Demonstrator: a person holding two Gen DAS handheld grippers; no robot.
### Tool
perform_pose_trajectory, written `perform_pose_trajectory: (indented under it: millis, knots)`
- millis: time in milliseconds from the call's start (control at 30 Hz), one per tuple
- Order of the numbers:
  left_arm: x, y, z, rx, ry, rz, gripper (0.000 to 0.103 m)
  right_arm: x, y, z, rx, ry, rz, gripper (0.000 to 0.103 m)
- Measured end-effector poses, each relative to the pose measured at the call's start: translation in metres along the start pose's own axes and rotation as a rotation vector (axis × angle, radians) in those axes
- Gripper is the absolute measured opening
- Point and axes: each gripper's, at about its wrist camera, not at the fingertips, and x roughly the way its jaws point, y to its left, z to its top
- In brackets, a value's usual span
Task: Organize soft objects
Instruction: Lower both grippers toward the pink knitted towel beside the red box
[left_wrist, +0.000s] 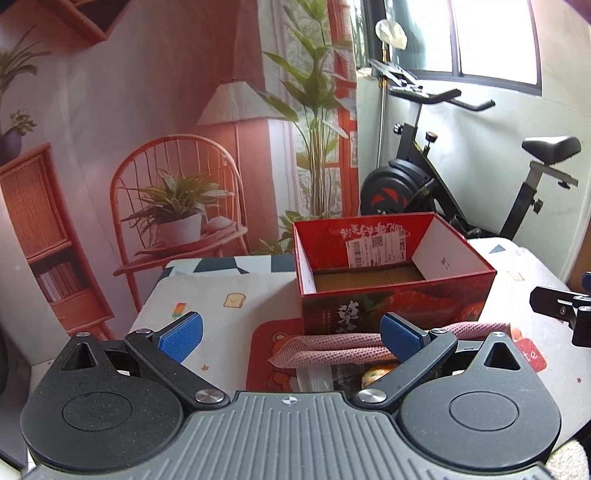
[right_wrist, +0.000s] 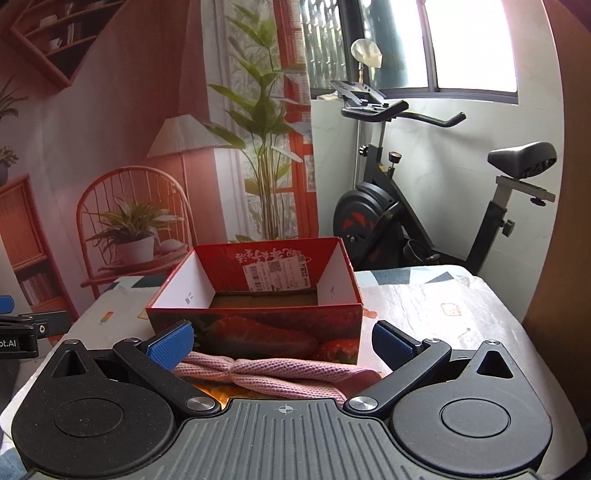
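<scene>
A pink knitted cloth (left_wrist: 343, 347) lies folded in a long strip on the table, just in front of an open red cardboard box (left_wrist: 391, 280). In the right wrist view the same cloth (right_wrist: 280, 371) stretches across below the box (right_wrist: 258, 314), whose inside holds nothing I can see. My left gripper (left_wrist: 291, 334) is open, with its right blue pad over one end of the cloth. My right gripper (right_wrist: 282, 341) is open too, hovering above the cloth's middle. Neither holds anything.
The table (left_wrist: 229, 295) has a pale printed cover and a red cartoon mat (left_wrist: 266, 354) under the cloth. A clear packet with something yellow (left_wrist: 373, 376) lies by the cloth. An exercise bike (right_wrist: 424, 206) stands behind the table. The other gripper shows at the right edge (left_wrist: 565, 306).
</scene>
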Motion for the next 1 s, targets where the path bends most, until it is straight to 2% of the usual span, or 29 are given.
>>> perform_pose_trajectory:
  millis: [267, 767, 867, 1000]
  knots:
    - [0.04, -0.002, -0.01, -0.024, 0.08, -0.025, 0.103, 0.035, -0.014, -0.006, 0.054, 0.079, -0.022, 0.103]
    - [0.089, 0.003, -0.035, -0.106, 0.204, -0.086, 0.102, 0.079, -0.033, -0.038, 0.093, 0.179, 0.024, 0.102]
    - [0.094, 0.004, -0.037, -0.124, 0.217, -0.088, 0.102, 0.086, -0.038, -0.042, 0.11, 0.193, 0.032, 0.099]
    - [0.104, 0.005, -0.038, -0.137, 0.237, -0.11, 0.094, 0.097, -0.041, -0.045, 0.115, 0.213, 0.048, 0.093]
